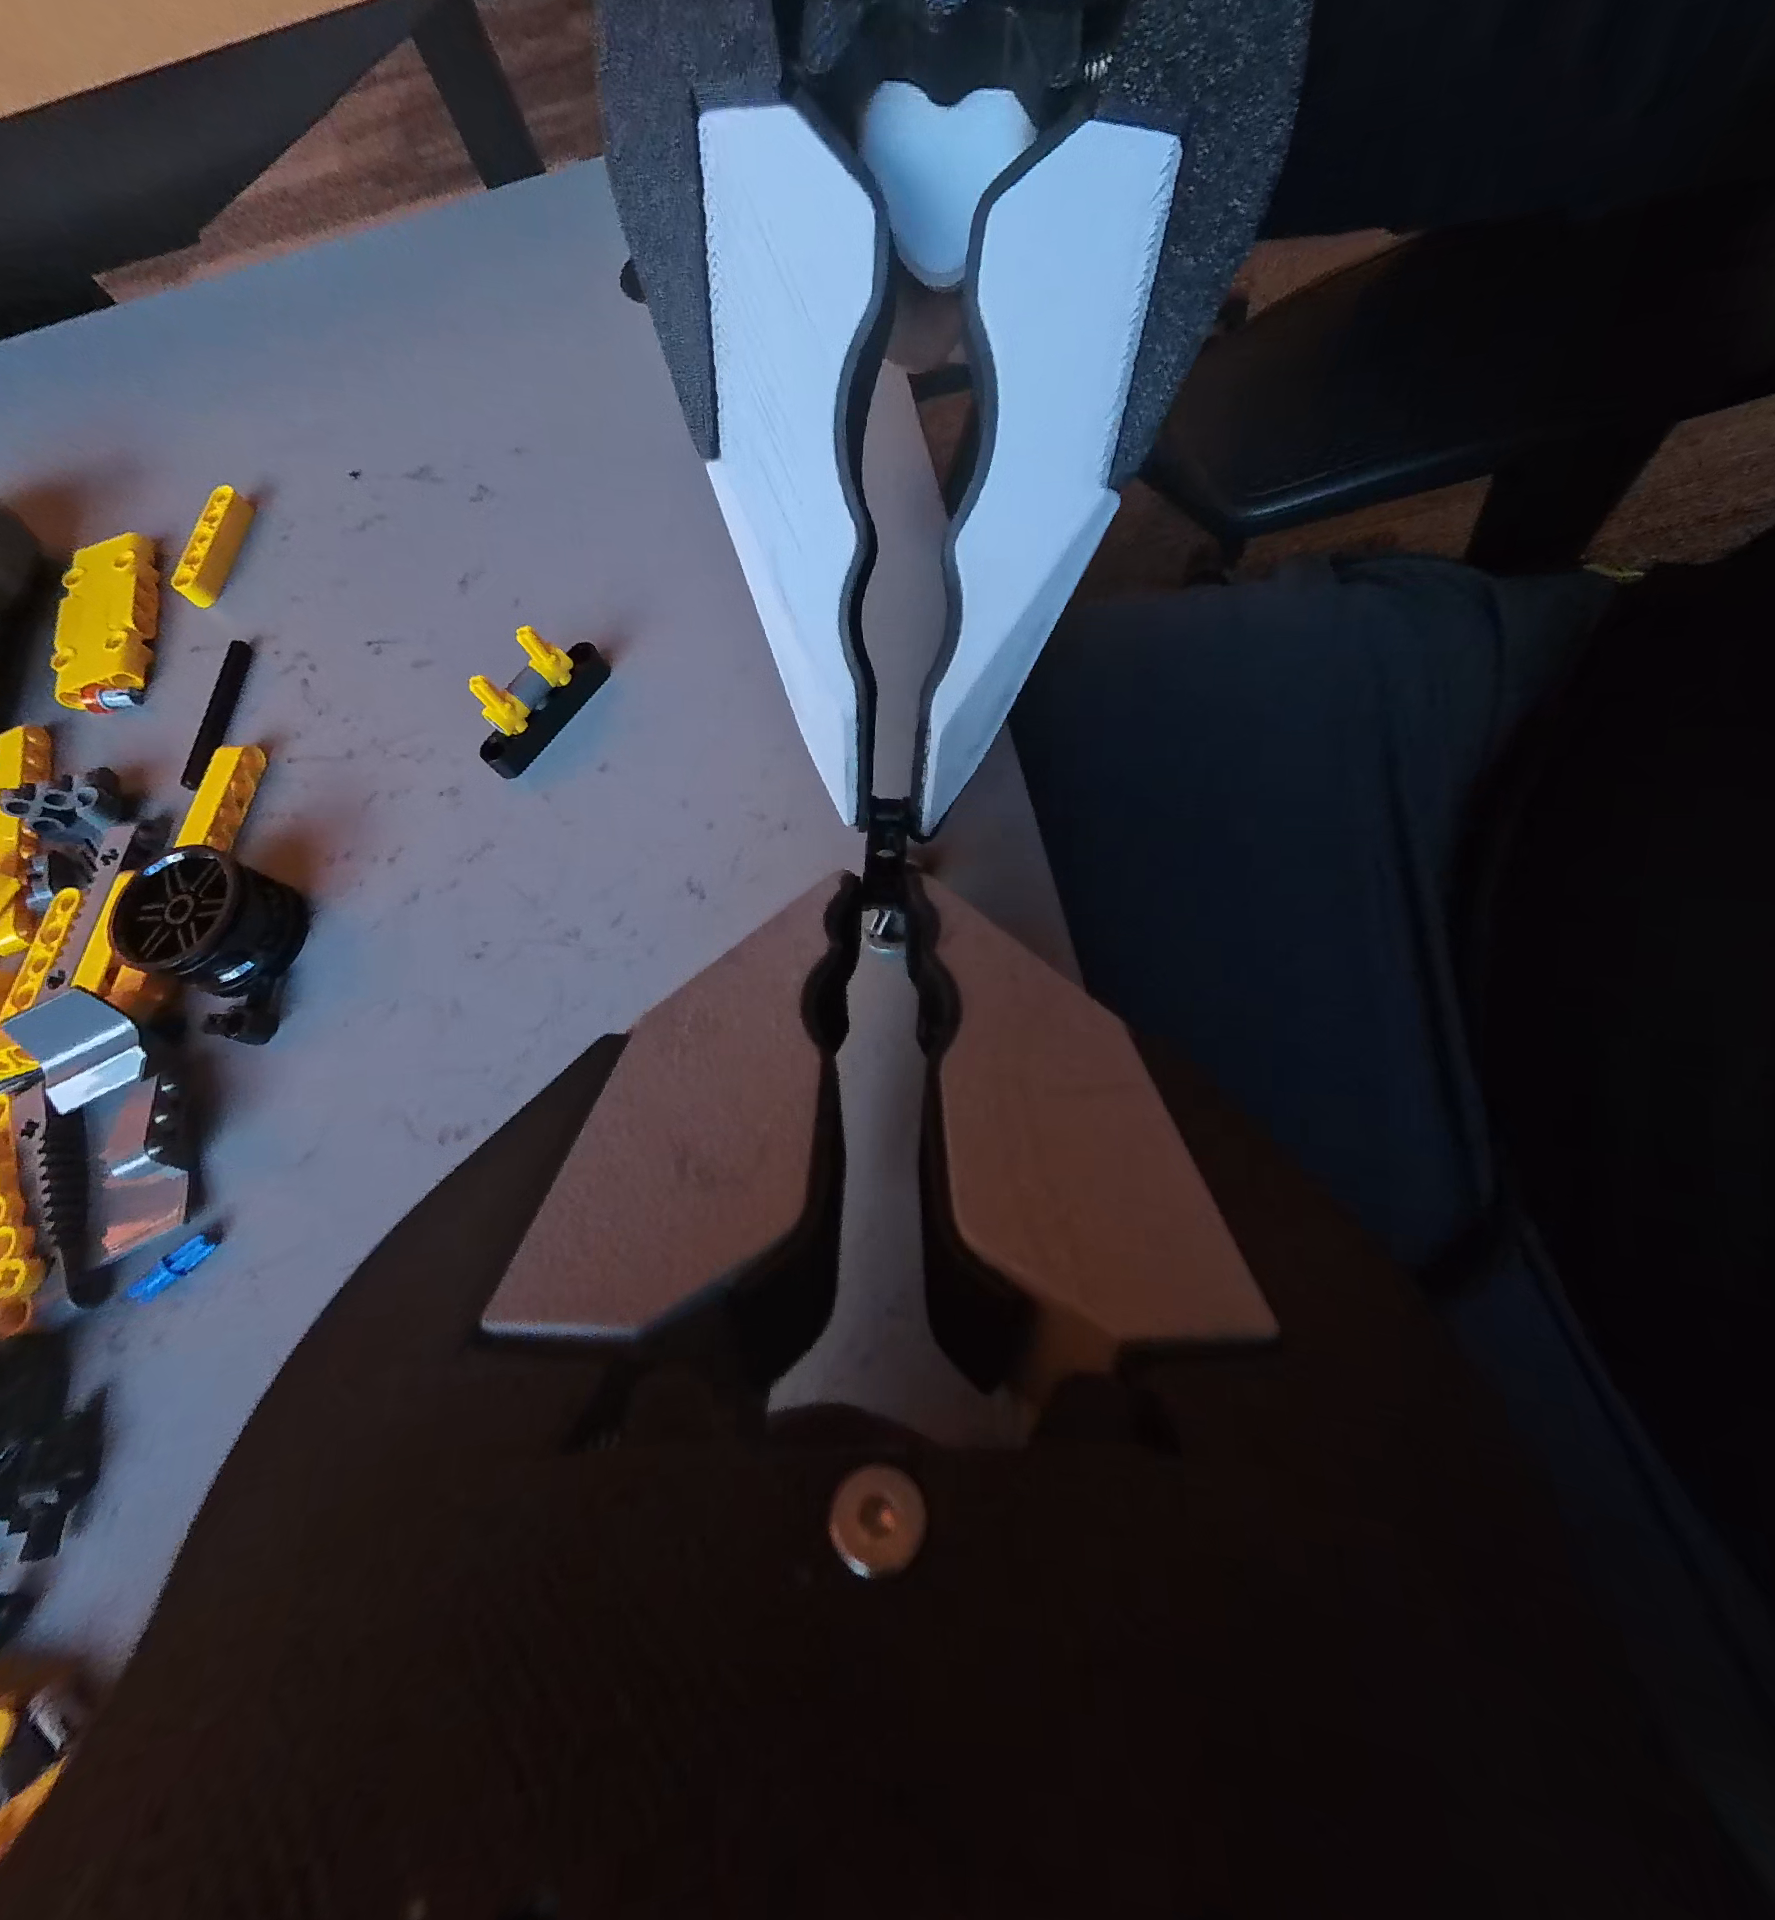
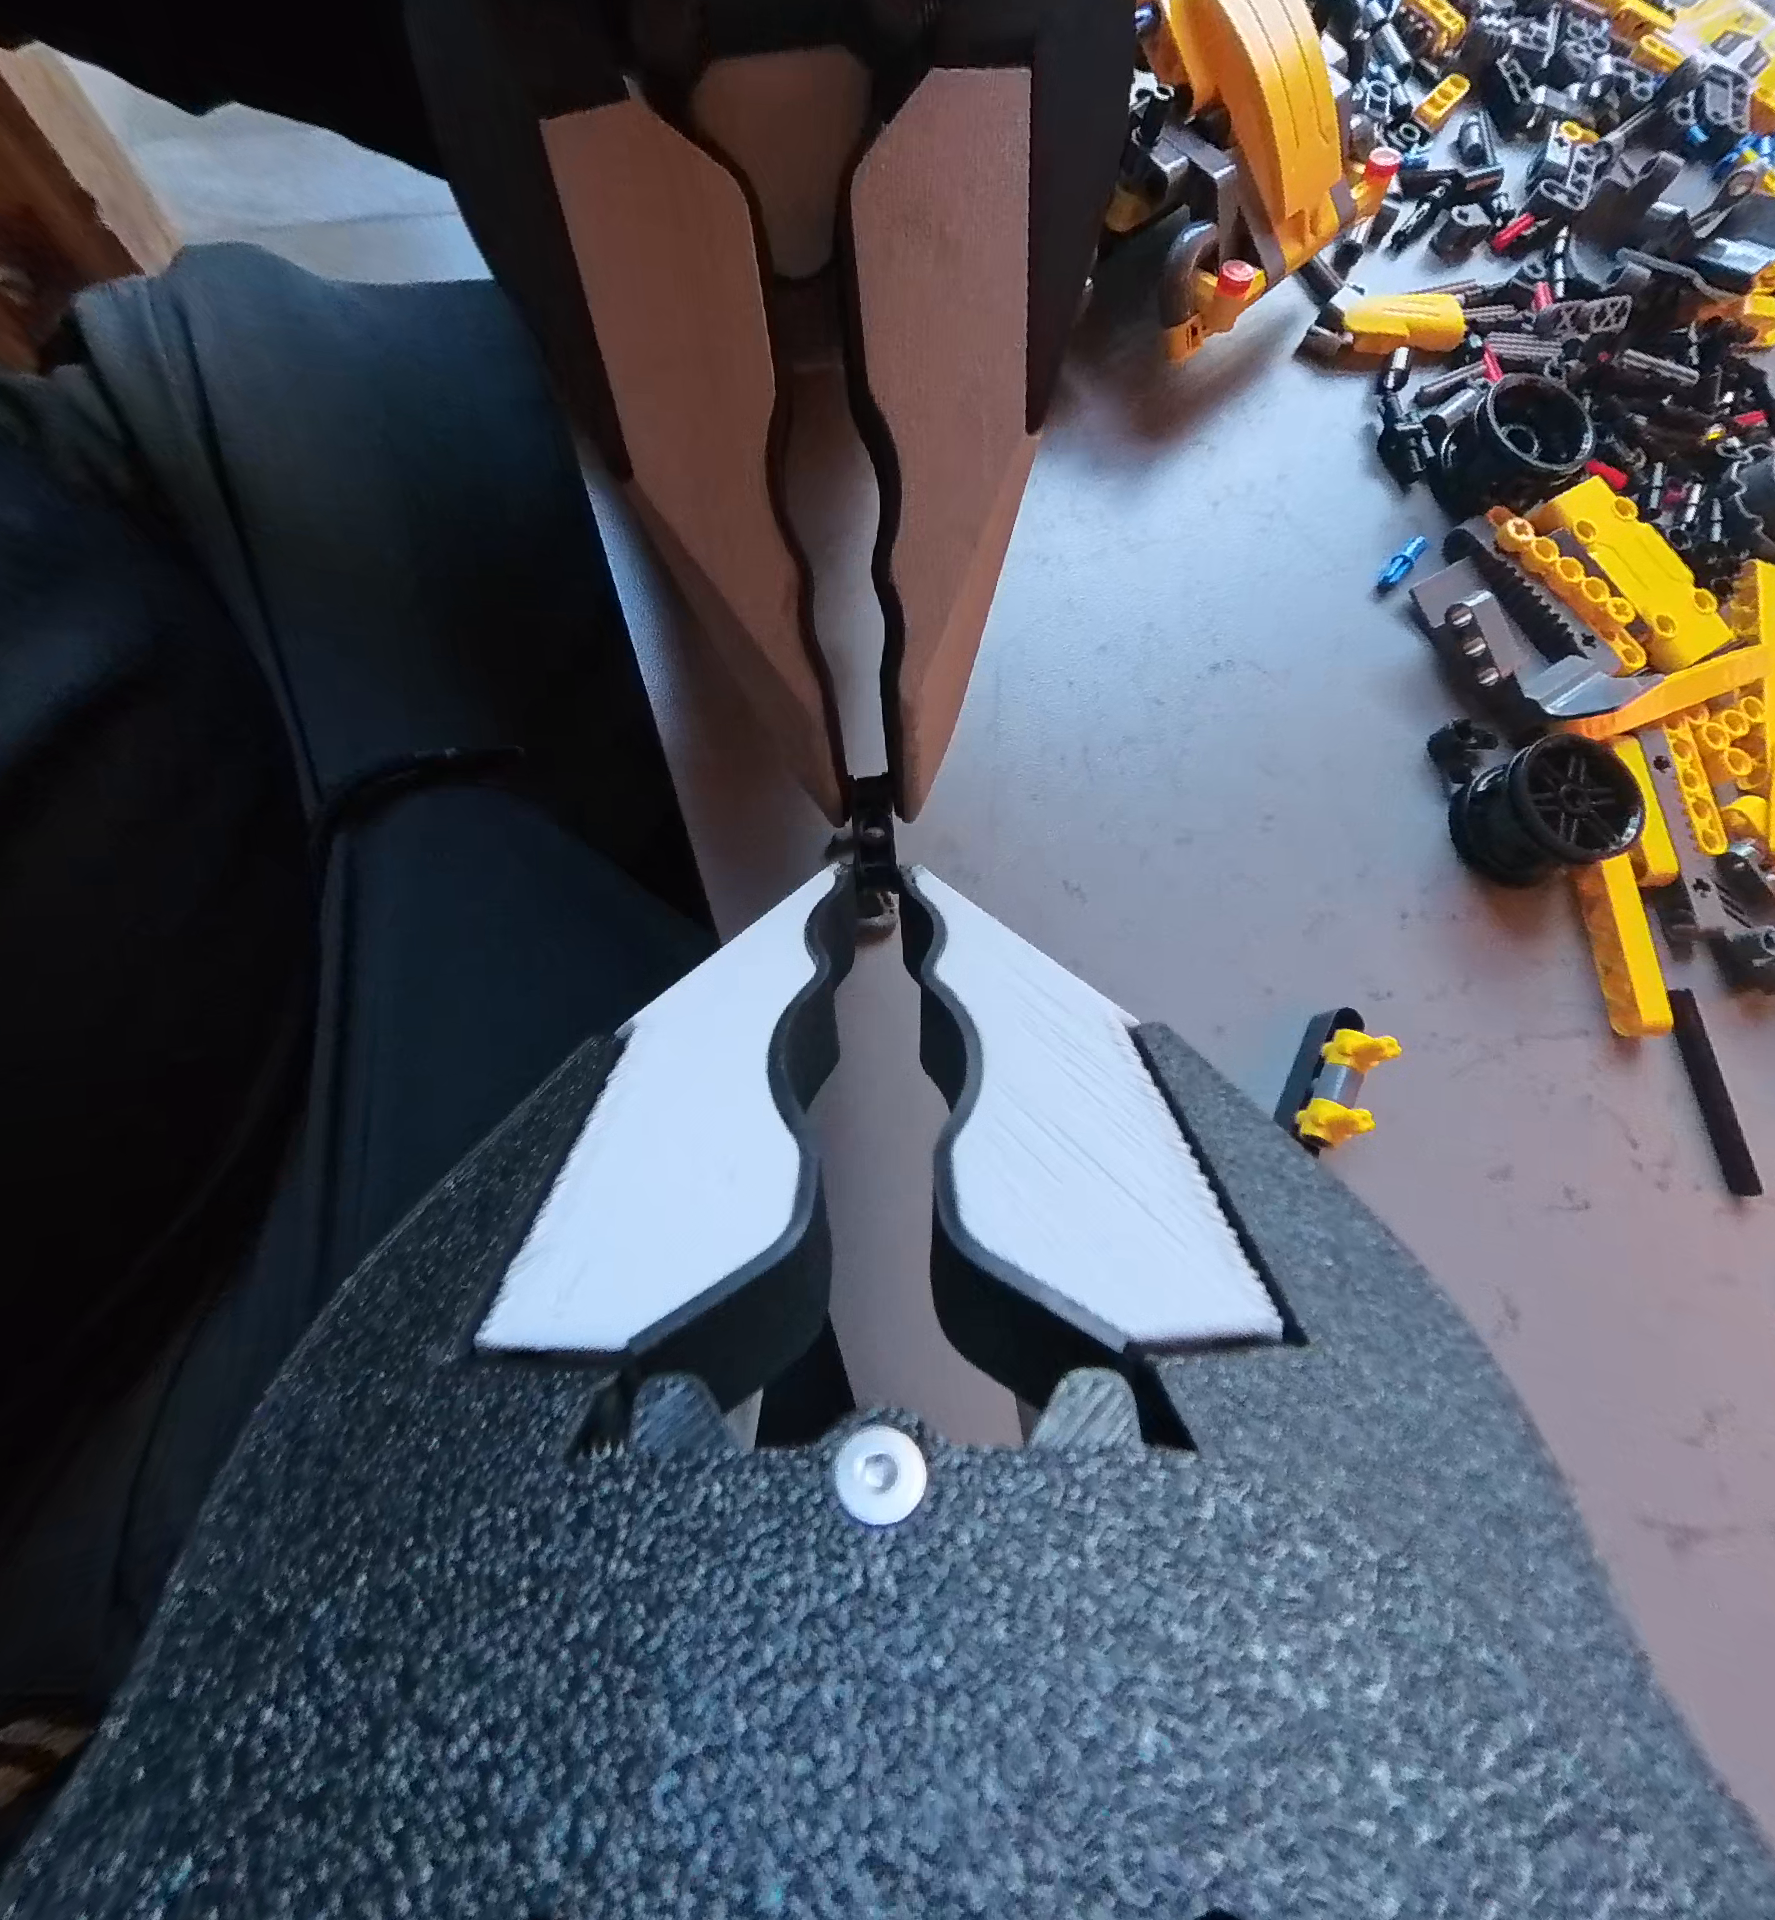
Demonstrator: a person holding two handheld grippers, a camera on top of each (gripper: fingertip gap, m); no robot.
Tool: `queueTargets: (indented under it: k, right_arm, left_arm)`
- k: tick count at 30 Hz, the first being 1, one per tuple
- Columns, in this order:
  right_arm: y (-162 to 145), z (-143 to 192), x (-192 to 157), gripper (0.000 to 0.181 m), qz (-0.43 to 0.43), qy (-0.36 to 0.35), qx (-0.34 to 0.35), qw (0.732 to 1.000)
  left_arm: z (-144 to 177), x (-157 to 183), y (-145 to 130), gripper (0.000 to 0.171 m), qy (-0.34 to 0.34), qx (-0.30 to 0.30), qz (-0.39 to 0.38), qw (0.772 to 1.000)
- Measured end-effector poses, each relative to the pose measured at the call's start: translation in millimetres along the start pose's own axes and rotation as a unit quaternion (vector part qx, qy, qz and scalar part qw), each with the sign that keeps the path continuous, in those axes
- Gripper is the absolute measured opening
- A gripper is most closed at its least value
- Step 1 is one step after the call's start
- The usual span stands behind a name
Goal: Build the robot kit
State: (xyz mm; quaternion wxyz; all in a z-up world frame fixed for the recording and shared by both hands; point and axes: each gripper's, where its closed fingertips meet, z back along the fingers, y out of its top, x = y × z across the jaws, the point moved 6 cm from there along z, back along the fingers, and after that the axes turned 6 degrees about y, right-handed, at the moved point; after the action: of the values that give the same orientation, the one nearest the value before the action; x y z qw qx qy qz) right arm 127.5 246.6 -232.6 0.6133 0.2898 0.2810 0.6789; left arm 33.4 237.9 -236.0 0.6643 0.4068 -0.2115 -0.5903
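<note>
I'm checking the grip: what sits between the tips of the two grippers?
A small black connector piece spans from the left gripper to the right gripper, over the grey table edge. Its ends are hidden inside the pinched tips.

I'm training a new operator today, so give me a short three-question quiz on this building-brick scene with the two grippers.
1. True or false: the left gripper and the right gripper meet tip to tip, both pinching the small black part.
2. The black beam lying alone on the grey table carries pins of which colour? A red, B yellow, C green.
3. Fill in: the right gripper's fingers are ___.
Key: 1 true; 2 B; 3 white.
</note>
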Motion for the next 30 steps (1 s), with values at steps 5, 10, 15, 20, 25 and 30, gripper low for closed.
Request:
queueTargets:
  k: [5, 10, 15, 20, 25, 30]
  right_arm:
    - [-1.6, -1.4, 1.4, 0.007, -0.005, 0.003, -0.003, 1.000]
    - [-0.5, -1.5, 2.9, 0.007, -0.003, 0.002, -0.011, 1.000]
    - [1.3, -0.2, 3.2, 0.007, -0.001, 0.001, -0.007, 1.000]
    - [-0.2, -1.8, 3.9, 0.007, -0.003, 0.004, -0.009, 1.000]
    - [-0.3, -1.8, 4.3, 0.007, -0.004, 0.006, -0.010, 1.000]
    - [0.9, -1.8, 6.8, 0.007, -0.003, 0.010, -0.018, 1.000]
  left_arm:
    - [-1.8, -0.9, -0.8, 0.005, 0.000, -0.007, 0.003, 1.000]
    - [-2.1, -2.0, -1.1, 0.005, 0.003, -0.008, 0.007, 1.000]
    - [-0.6, -2.7, -0.2, 0.004, 0.004, -0.001, 0.009, 1.000]
    - [-2.1, -2.8, -1.3, 0.005, 0.000, -0.009, 0.011, 1.000]
    - [-2.4, -3.1, -1.3, 0.005, -0.002, -0.009, 0.014, 1.000]
    - [-3.0, -4.5, -1.6, 0.005, 0.001, -0.012, 0.019, 1.000]
